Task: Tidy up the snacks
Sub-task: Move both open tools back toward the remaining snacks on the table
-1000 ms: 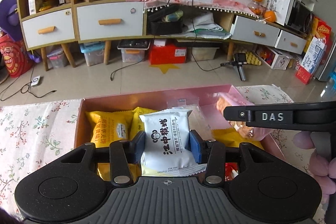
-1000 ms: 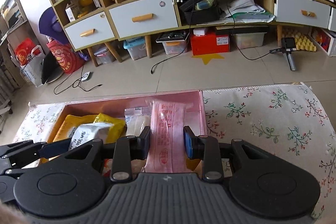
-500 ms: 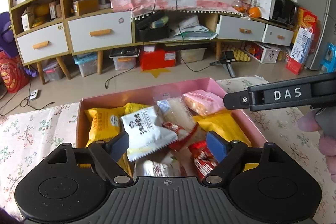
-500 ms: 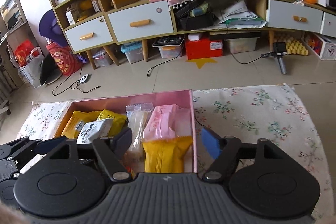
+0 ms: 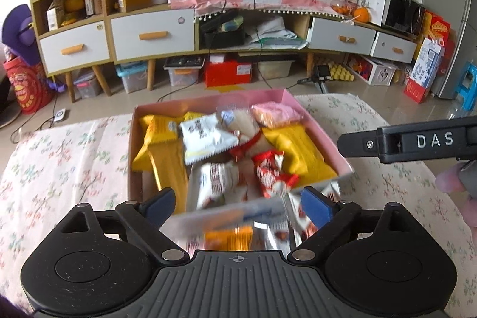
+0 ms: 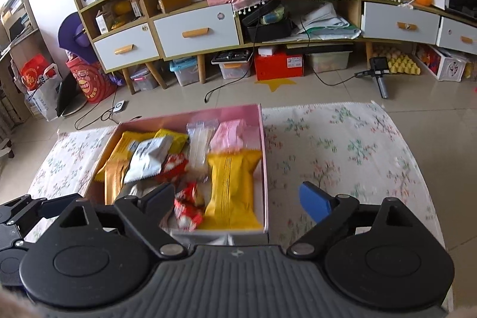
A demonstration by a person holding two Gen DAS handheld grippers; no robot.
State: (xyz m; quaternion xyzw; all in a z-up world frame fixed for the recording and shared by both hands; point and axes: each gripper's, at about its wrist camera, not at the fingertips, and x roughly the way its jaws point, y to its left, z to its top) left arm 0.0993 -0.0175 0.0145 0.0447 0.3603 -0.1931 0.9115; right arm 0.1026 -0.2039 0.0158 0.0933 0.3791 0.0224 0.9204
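A pink box (image 5: pixel 286 96) (image 6: pixel 262 145) on the floral cloth holds several snack packs. Among them are a white pack (image 5: pixel 205 137) (image 6: pixel 149 157), a pink pack (image 5: pixel 274 113) (image 6: pixel 229 133), a large yellow pack (image 5: pixel 293 149) (image 6: pixel 234 184) and red wrappers (image 5: pixel 271 173) (image 6: pixel 186 203). My left gripper (image 5: pixel 238 203) is open and empty above the box's near edge. My right gripper (image 6: pixel 238 198) is open and empty over the box's near right corner. More loose packs (image 5: pixel 235 237) lie blurred in front of the box under the left gripper.
The floral tablecloth (image 6: pixel 342 145) stretches to the right of the box and to its left (image 5: pixel 59 157). The right gripper's body (image 5: pixel 417 140) juts in from the right in the left wrist view. Cabinets and storage bins stand across the tiled floor.
Both grippers opened, the left letting go of the white pack and the right of the pink pack, which now lie in the box. Both grippers have since pulled back and up.
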